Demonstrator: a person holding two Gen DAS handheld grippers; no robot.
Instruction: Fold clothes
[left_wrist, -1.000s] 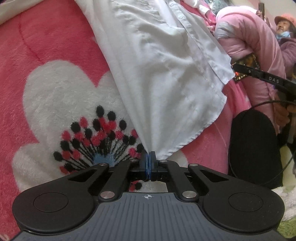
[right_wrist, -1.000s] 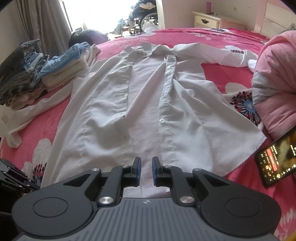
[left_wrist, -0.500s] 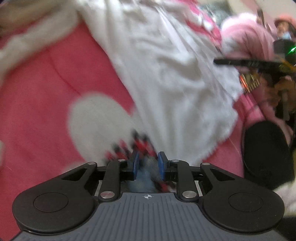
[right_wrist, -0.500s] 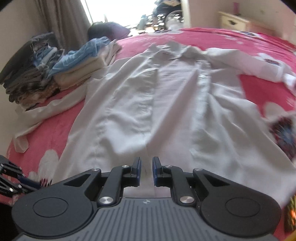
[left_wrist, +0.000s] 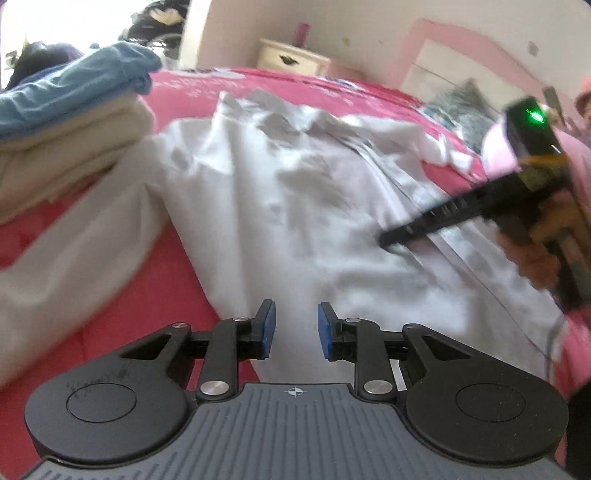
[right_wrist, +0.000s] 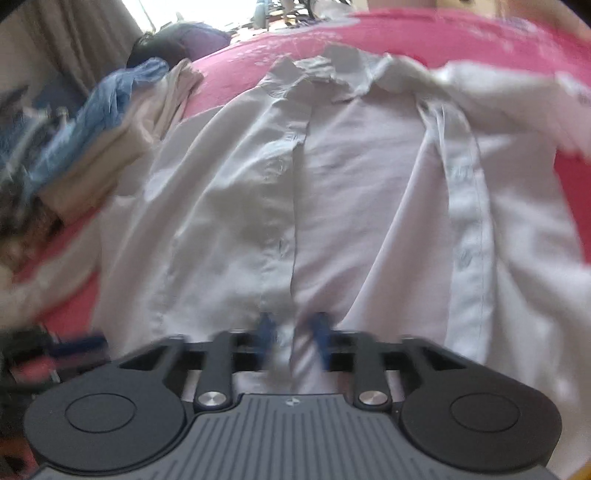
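A white button shirt lies spread open, front up, on a pink bedspread, collar at the far end. It also shows in the left wrist view. My left gripper is open and empty, over the shirt's left edge near the hem. My right gripper is open, low over the shirt's middle, its blue pads either side of the left placket edge; the view is blurred. The right gripper also shows in the left wrist view, held by a hand.
A stack of folded clothes, blue on top of cream, sits at the left of the shirt; it also shows in the right wrist view. The shirt's left sleeve trails along the bedspread. A nightstand stands behind the bed.
My left gripper let go of the shirt's hem corner, opened and swung up to face along the shirt. My right gripper moved forward and lower over the shirt and opened wider.
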